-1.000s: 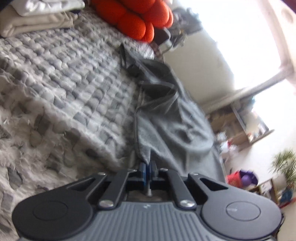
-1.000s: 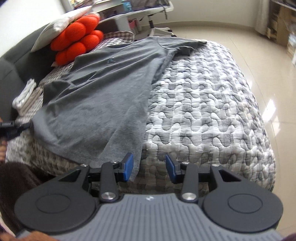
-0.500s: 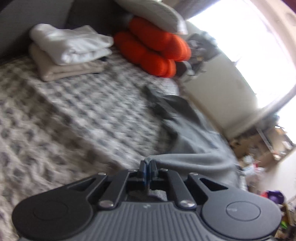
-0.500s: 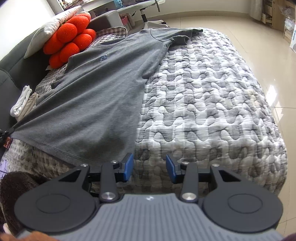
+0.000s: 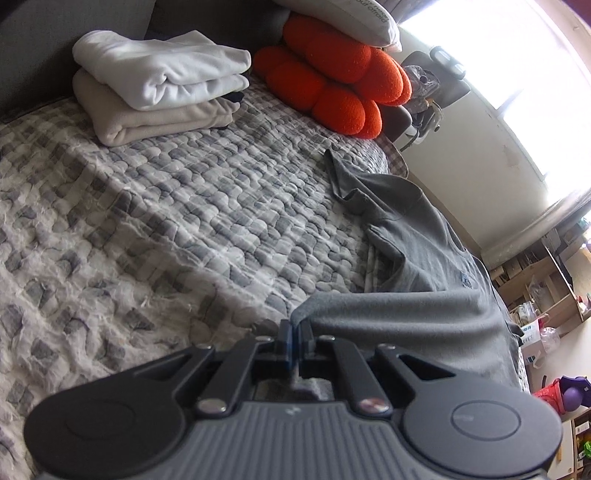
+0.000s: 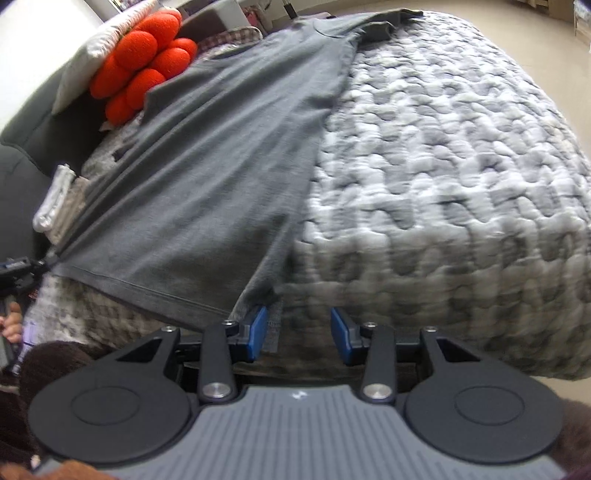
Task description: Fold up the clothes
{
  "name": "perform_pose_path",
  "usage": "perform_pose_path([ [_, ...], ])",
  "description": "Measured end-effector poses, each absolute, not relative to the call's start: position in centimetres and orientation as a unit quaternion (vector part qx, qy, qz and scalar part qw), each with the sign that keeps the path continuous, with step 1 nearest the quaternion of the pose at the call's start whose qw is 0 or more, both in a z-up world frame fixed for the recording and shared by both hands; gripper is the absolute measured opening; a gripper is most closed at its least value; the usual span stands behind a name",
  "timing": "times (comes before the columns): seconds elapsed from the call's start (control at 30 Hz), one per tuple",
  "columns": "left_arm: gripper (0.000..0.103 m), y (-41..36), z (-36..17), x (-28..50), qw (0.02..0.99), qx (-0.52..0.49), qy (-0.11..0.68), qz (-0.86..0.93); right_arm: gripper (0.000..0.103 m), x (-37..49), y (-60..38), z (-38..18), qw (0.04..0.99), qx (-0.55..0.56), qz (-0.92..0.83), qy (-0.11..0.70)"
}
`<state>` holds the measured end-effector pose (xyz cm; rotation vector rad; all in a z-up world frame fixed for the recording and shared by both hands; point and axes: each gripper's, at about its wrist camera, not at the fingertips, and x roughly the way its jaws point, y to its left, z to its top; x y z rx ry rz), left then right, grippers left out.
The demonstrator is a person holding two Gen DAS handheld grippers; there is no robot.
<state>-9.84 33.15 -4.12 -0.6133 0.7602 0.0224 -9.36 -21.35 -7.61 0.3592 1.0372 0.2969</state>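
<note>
A grey T-shirt (image 6: pixel 229 155) lies spread on the quilted bed, collar toward the far end. My left gripper (image 5: pixel 294 334) is shut on a bottom corner of the T-shirt (image 5: pixel 406 306) and holds it stretched just above the quilt. It shows small at the left edge of the right wrist view (image 6: pixel 26 267). My right gripper (image 6: pixel 298 332) is open, right at the shirt's other bottom corner (image 6: pixel 258 291). The cloth hangs just in front of its left finger (image 6: pixel 256 330), not between the jaws.
A stack of folded white and beige clothes (image 5: pixel 159 96) sits at the head of the bed by the dark headboard. Orange ball cushions (image 5: pixel 332 88) and a pillow (image 5: pixel 343 18) lie beside it. The grey-white quilt (image 6: pixel 443 166) drops off at the bed's front edge.
My left gripper has pulled its shirt corner out, drawing the hem taut. My right gripper has moved in close to the other bottom corner, still open.
</note>
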Motion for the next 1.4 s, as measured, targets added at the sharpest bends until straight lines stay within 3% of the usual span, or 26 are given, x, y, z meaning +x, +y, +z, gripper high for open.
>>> perform_pose_path([
  [0.33, 0.003, 33.0, -4.6, -9.6, 0.881, -0.292, 0.371, 0.009, 0.044, -8.0, -19.3, -8.0, 0.84, 0.174, 0.15, 0.491],
  [0.37, 0.003, 32.9, -4.7, -9.6, 0.881, -0.29, 0.373, 0.009, 0.041, -8.1, -19.1, -8.0, 0.841, 0.173, 0.154, 0.489],
  [0.4, 0.003, 32.8, -4.8, -9.6, 0.881, -0.289, 0.374, 0.009, 0.019, -8.1, -19.0, -8.0, 0.842, 0.171, 0.157, 0.487],
  [0.43, 0.003, 32.8, -4.7, -9.7, 0.881, -0.287, 0.375, 0.009, 0.005, -8.1, -18.8, -8.0, 0.843, 0.17, 0.16, 0.484],
  [0.5, 0.003, 32.7, -4.7, -9.7, 0.881, -0.284, 0.377, 0.006, 0.001, -8.3, -19.0, -7.8, 0.847, 0.166, 0.159, 0.48],
  [0.93, 0.003, 29.5, -1.9, -13.3, 0.864, -0.282, 0.402, -0.107, 0.0, -12.7, -25.5, -0.6, 0.9, 0.135, 0.121, 0.397],
  [1.27, 0.003, 27.7, -3.0, -14.7, 0.863, -0.206, 0.455, -0.083, 0.0, -13.7, -29.0, -3.3, 0.876, 0.156, 0.082, 0.45],
  [1.4, 0.003, 27.1, -3.8, -13.7, 0.86, -0.156, 0.484, -0.047, 0.014, -13.1, -29.5, -4.1, 0.871, 0.184, 0.083, 0.448],
])
